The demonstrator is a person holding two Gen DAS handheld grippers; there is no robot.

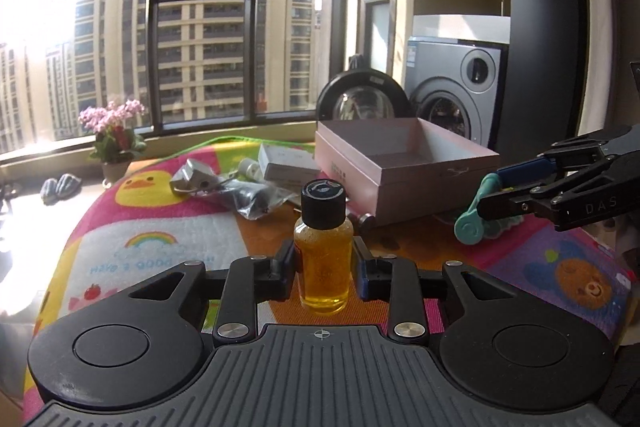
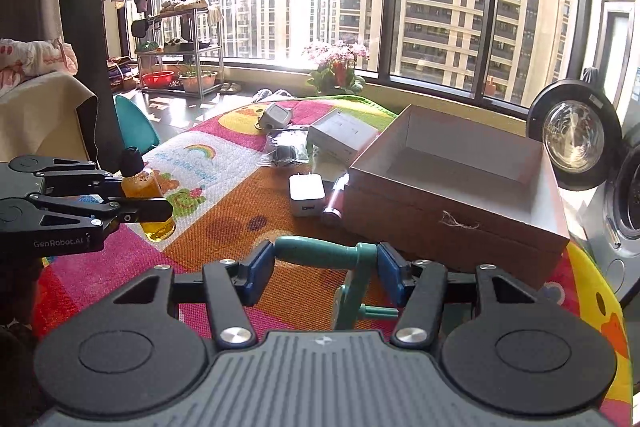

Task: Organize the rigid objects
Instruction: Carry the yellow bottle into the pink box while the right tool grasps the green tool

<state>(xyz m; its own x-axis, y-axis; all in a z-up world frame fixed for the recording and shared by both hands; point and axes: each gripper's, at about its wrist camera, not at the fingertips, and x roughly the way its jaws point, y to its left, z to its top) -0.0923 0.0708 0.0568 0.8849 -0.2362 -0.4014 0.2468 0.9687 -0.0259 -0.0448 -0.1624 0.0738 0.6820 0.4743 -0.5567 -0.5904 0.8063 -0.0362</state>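
One open pink box (image 2: pixel 456 195), bare-floored.

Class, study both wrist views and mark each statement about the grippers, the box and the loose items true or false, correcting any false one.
1. The left gripper holds a bottle of amber liquid. True.
2. The right gripper is empty. False: it grips a teal roller.
3. The pink box is open. True.
4. The white charger lies inside the box. False: it lies on the mat beside it.

Cartoon mat (image 2: pixel 224 211), pink box (image 2: pixel 456 195), white charger (image 2: pixel 306 200), perhaps a lipstick (image 2: pixel 335 203)
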